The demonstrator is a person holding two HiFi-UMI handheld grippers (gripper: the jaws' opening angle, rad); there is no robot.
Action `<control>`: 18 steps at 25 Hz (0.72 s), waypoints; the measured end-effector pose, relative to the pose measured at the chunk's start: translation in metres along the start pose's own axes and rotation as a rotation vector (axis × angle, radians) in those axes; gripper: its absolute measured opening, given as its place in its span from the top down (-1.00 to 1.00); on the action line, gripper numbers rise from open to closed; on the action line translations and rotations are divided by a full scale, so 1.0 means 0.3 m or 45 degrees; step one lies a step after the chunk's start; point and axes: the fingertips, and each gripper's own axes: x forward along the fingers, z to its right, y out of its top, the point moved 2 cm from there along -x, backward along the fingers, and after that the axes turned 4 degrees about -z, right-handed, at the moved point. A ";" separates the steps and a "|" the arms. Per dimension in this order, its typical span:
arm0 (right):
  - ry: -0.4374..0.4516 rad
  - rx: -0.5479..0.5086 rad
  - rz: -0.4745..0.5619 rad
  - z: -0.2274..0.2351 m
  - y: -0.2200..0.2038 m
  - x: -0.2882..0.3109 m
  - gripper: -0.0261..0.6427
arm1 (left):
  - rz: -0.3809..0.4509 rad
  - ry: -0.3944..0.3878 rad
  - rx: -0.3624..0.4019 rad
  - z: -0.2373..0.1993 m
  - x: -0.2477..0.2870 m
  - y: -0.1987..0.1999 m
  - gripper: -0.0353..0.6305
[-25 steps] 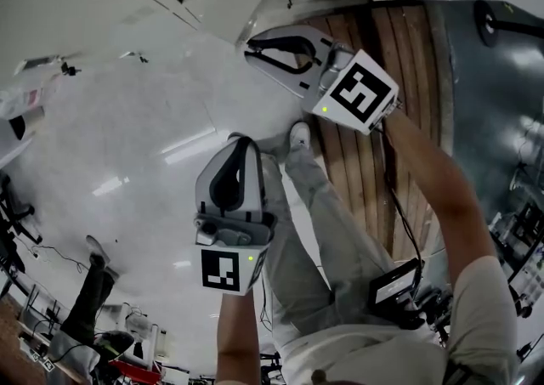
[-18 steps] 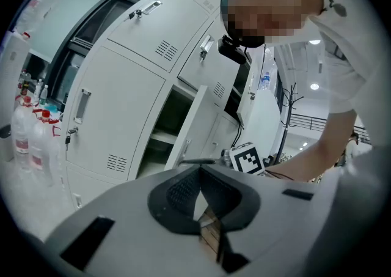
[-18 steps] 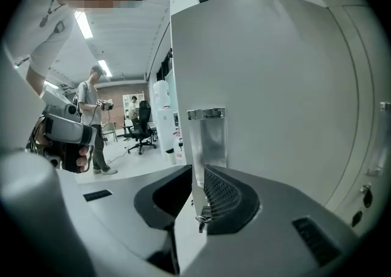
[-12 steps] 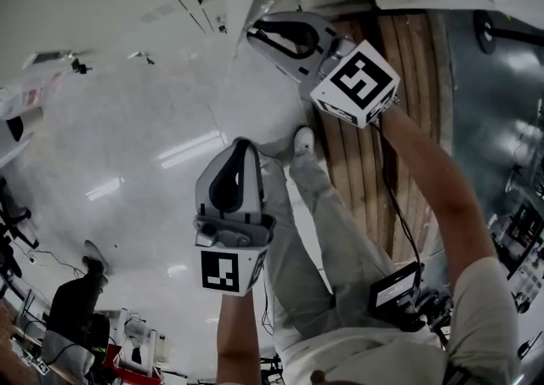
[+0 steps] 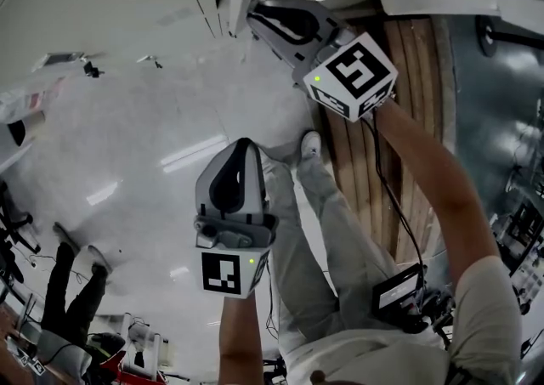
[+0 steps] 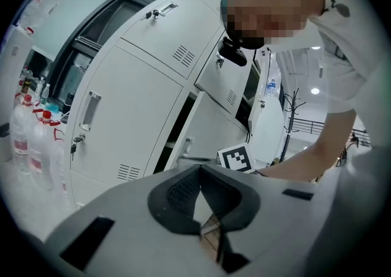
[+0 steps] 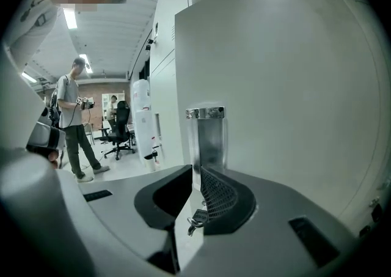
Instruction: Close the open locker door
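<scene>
The pale grey steel locker bank (image 6: pixel 122 117) stands on the left, its open door (image 7: pixel 293 86) ajar with a dark slit showing. The door is probably light, stiff, slick sheet metal on hinges, best held at the free edge by the chrome recessed handle (image 7: pixel 206 138). The right gripper (image 7: pixel 195 175) pinches that edge, jaws narrow, beside the small key (image 7: pixel 194 221). The left gripper (image 6: pixel 199 170) is closed and empty.

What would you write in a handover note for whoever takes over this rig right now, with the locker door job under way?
Right gripper: jaws closed on the locker door at the foot of its chrome handle, with the key hanging between them.
Left gripper: jaws shut, empty, touching nothing.
Door: not yet closed; a dark gap shows beside it.
Done: door gripped.
Left: swing it flush with its neighbours, then let go.
</scene>
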 end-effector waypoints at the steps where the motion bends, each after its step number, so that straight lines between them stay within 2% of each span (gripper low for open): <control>1: -0.020 -0.001 -0.001 0.007 0.007 0.013 0.75 | 0.002 0.000 -0.002 -0.011 -0.002 0.003 0.87; 10: -0.136 0.036 0.011 0.072 0.053 0.104 0.75 | 0.002 0.020 -0.011 -0.098 -0.020 0.020 0.87; 18: -0.215 0.126 0.050 0.127 0.073 0.161 0.75 | 0.029 0.048 -0.004 -0.162 -0.034 0.027 0.87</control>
